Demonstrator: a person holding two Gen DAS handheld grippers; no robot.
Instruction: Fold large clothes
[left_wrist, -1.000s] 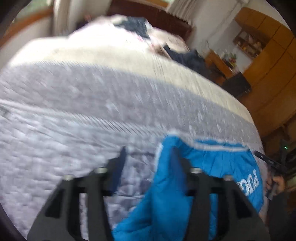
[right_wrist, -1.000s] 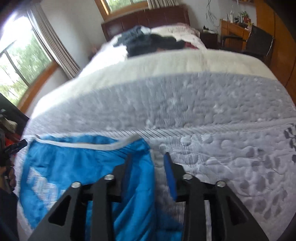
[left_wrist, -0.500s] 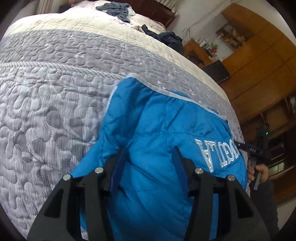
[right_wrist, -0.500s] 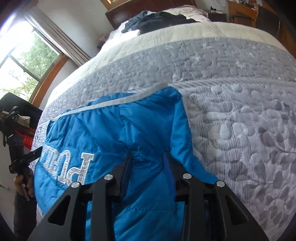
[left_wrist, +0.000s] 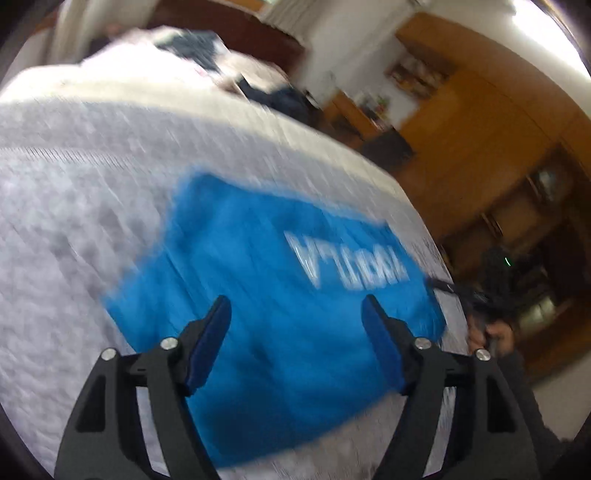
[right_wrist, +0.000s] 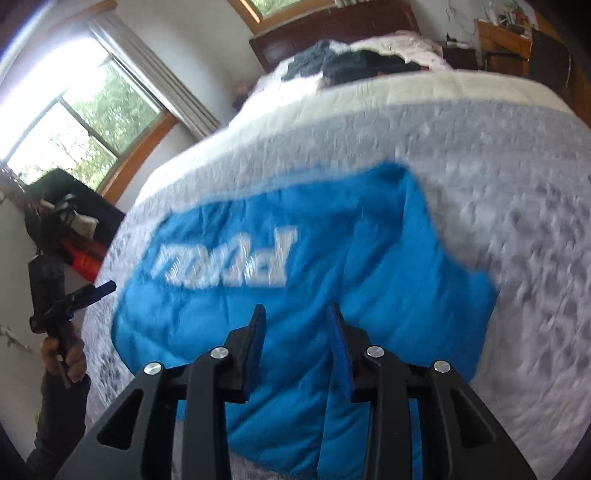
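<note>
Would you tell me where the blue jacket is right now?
The blue jacket lies on the grey quilt, ahead of both grippers in both wrist views.

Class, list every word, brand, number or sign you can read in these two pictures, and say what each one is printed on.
White lettering on the blue garment lying on the quilt: motion-blurred in both views and upside down in the left wrist view; no letter reads with certainty.
No other word, number or sign is legible; the shelf items are too small and blurred.
</note>
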